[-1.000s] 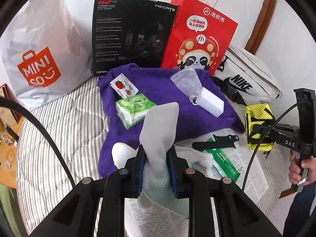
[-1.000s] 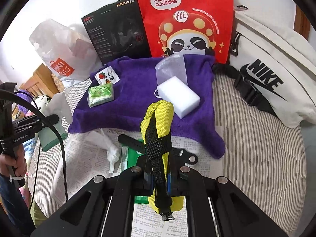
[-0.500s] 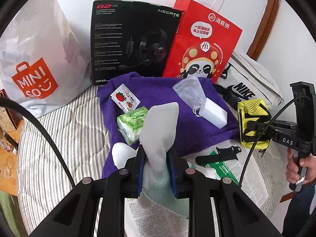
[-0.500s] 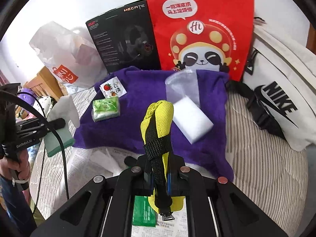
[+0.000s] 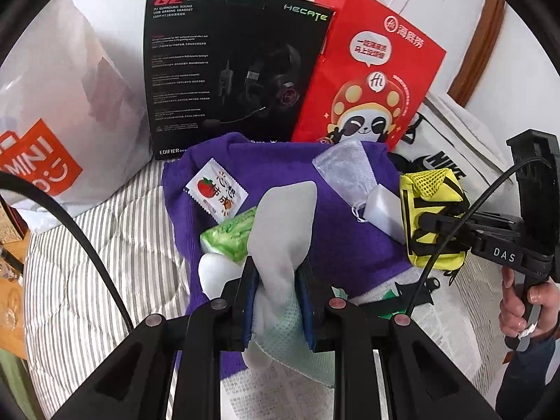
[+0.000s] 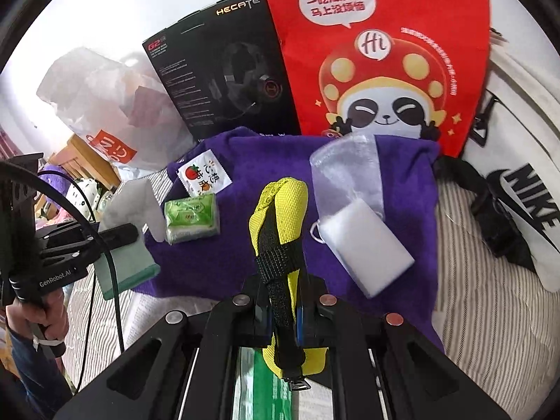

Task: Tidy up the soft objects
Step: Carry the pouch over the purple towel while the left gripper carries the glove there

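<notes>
My left gripper (image 5: 276, 280) is shut on a grey and mint sock (image 5: 283, 224), held above the near edge of the purple towel (image 5: 336, 231). My right gripper (image 6: 281, 301) is shut on a yellow mesh pouch with a black strap (image 6: 280, 217), held over the towel (image 6: 245, 252). On the towel lie a green tissue pack (image 6: 191, 217), a white sponge block (image 6: 365, 246), a clear organza bag (image 6: 346, 171) and a tomato sachet (image 6: 203, 175). Each gripper shows in the other's view, the left (image 6: 115, 234) and the right (image 5: 434, 224).
A red panda paper bag (image 6: 385, 52), a black headset box (image 5: 231, 70), a white Miniso bag (image 5: 52, 112) and a white Nike bag (image 6: 518, 161) stand behind the towel. Newspaper (image 5: 444, 318) with a green packet and a black strap lies in front. The striped bed (image 5: 105, 252) surrounds all.
Both grippers have moved forward over the purple towel, each still holding its item. The right gripper with the yellow pouch has come closer to the white sponge.
</notes>
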Action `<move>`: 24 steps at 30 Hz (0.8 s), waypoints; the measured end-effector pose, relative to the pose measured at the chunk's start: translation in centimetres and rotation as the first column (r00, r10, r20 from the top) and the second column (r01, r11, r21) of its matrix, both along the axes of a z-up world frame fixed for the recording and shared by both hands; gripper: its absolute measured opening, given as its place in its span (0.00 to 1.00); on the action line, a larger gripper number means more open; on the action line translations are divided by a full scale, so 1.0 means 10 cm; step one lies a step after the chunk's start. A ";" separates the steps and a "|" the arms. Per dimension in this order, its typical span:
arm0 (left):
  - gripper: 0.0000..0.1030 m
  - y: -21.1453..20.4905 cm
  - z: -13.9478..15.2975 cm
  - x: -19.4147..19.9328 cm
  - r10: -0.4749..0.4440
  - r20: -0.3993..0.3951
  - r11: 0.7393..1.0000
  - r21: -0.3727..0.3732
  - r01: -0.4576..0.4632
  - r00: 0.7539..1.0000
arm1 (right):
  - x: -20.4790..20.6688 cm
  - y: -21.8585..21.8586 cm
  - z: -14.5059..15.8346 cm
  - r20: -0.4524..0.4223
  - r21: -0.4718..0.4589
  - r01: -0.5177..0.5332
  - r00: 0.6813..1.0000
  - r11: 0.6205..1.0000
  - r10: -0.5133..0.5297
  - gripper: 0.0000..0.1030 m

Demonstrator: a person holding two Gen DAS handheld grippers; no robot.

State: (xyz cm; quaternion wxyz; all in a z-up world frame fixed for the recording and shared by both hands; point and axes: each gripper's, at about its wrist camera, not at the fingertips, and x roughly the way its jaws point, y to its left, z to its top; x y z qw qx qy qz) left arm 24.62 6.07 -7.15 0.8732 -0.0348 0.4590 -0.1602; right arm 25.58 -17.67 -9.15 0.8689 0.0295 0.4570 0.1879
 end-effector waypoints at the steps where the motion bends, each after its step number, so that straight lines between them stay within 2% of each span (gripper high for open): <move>1: 0.20 -0.01 0.00 0.03 -0.002 -0.001 1.000 -0.004 0.002 1.000 | 0.03 0.02 -0.01 -0.002 0.003 -0.003 1.000 1.000 0.003 0.09; 10: 0.20 -0.03 -0.01 0.22 0.000 -0.006 1.000 -0.007 0.000 1.000 | 0.33 0.16 -0.13 -0.022 0.014 -0.026 0.999 1.000 0.026 0.09; 19: 0.20 -0.06 -0.11 0.38 -0.001 -0.035 1.000 -0.011 0.001 0.999 | 0.50 0.23 -0.45 -0.119 0.028 -0.055 0.991 0.998 0.057 0.09; 24: 0.20 -0.08 -0.15 0.44 0.002 -0.045 1.000 -0.008 -0.002 0.999 | 0.57 0.25 -0.50 -0.131 0.028 -0.057 0.990 0.998 0.060 0.09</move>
